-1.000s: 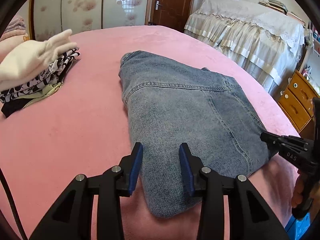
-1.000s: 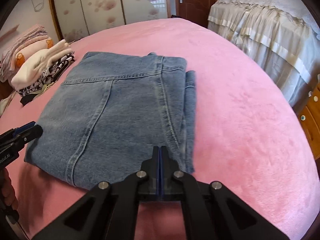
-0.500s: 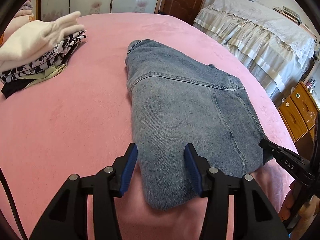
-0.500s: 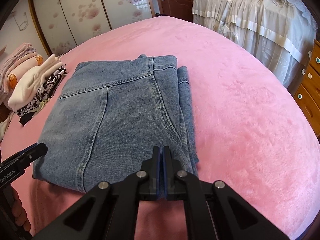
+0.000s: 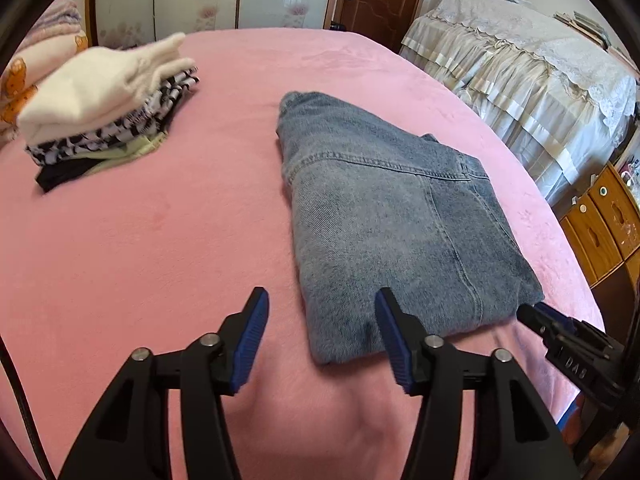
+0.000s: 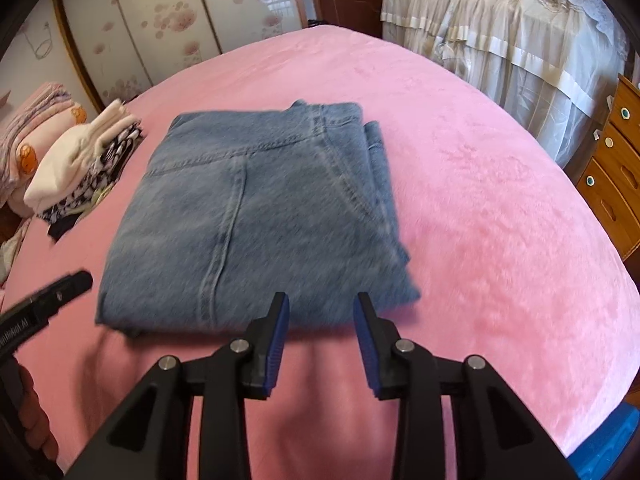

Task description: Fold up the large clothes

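Folded blue jeans [image 5: 384, 216] lie flat on the pink bed cover [image 5: 160, 240]; they also show in the right wrist view [image 6: 256, 216]. My left gripper [image 5: 322, 312] is open and empty, just short of the jeans' near left corner, its right finger over the near edge. My right gripper [image 6: 320, 320] is open and empty at the jeans' near edge, not holding them. The right gripper shows at the right edge of the left wrist view [image 5: 560, 340]; the left gripper shows at the left of the right wrist view [image 6: 48, 300].
A pile of folded clothes [image 5: 108, 96] with a cream top sits at the bed's far left, also in the right wrist view [image 6: 80, 160]. A second bed with a lace cover [image 5: 520, 60] and a wooden drawer chest [image 5: 600, 224] stand on the right.
My right gripper has opened from shut and drawn back from the jeans. My left gripper has opened wider and pulled back and to the left. The jeans lie as before.
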### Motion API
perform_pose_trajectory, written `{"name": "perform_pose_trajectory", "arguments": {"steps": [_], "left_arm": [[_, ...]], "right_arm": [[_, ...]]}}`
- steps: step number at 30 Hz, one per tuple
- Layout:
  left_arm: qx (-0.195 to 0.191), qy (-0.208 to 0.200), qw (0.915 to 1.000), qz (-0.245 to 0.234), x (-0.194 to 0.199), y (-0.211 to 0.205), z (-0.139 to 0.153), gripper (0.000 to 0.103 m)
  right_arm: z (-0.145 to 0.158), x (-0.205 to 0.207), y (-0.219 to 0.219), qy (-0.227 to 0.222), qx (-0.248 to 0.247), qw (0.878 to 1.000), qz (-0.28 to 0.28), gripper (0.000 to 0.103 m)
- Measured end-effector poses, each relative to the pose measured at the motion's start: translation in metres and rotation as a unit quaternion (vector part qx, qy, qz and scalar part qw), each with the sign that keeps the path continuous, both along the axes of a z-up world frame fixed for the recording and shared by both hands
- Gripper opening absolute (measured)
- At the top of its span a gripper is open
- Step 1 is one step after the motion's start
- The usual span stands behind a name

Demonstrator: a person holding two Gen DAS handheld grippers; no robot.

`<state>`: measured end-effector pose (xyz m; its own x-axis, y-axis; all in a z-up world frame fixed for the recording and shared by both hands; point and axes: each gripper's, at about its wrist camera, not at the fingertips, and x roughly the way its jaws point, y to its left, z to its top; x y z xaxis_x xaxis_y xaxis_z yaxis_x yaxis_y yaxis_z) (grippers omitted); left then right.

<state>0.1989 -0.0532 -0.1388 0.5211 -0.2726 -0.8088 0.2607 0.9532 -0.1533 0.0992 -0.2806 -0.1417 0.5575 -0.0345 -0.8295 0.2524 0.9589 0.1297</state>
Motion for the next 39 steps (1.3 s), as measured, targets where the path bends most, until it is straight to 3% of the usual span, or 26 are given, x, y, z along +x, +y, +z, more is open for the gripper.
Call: {"name": "perform_pose_trajectory", "arguments": {"steps": [5, 9, 13, 16, 20, 25, 32, 39], "left_arm": [[0.017, -0.008, 0.9998, 0.009, -0.009, 0.010, 0.017, 0.062], [0.021, -0.004, 0.9997, 0.011, -0.010, 0.015, 0.027, 0.075], [0.037, -0.006, 0.9993, -0.006, -0.008, 0.014, 0.038, 0.076], [0.034, -0.005, 0.9991, -0.022, -0.004, 0.015, 0.049, 0.076], [-0.013, 0.033, 0.9985, -0.043, 0.017, 0.019, 0.058, 0.078], [-0.070, 0.079, 0.9924, -0.064, 0.052, 0.014, 0.052, 0.086], [-0.128, 0.147, 0.9762, -0.095, 0.100, -0.002, 0.005, 0.086], [-0.159, 0.224, 0.9587, -0.075, 0.129, -0.010, -0.057, 0.086]], "right_arm": [[0.010, -0.011, 0.013, -0.002, -0.020, 1.000, 0.015, 0.040], [0.031, -0.017, 0.024, -0.025, -0.074, 0.996, 0.032, 0.050], [0.063, -0.022, 0.029, -0.068, -0.147, 0.986, 0.048, 0.067], [0.085, -0.019, 0.023, -0.085, -0.166, 0.980, 0.065, 0.069], [0.105, 0.001, -0.007, -0.071, -0.084, 0.990, 0.086, 0.069], [0.102, 0.040, -0.051, -0.035, -0.011, 0.996, 0.085, 0.069], [0.039, 0.098, -0.104, 0.045, 0.119, 0.988, 0.086, 0.069], [-0.027, 0.123, -0.122, 0.091, 0.189, 0.975, 0.078, 0.069]]}}
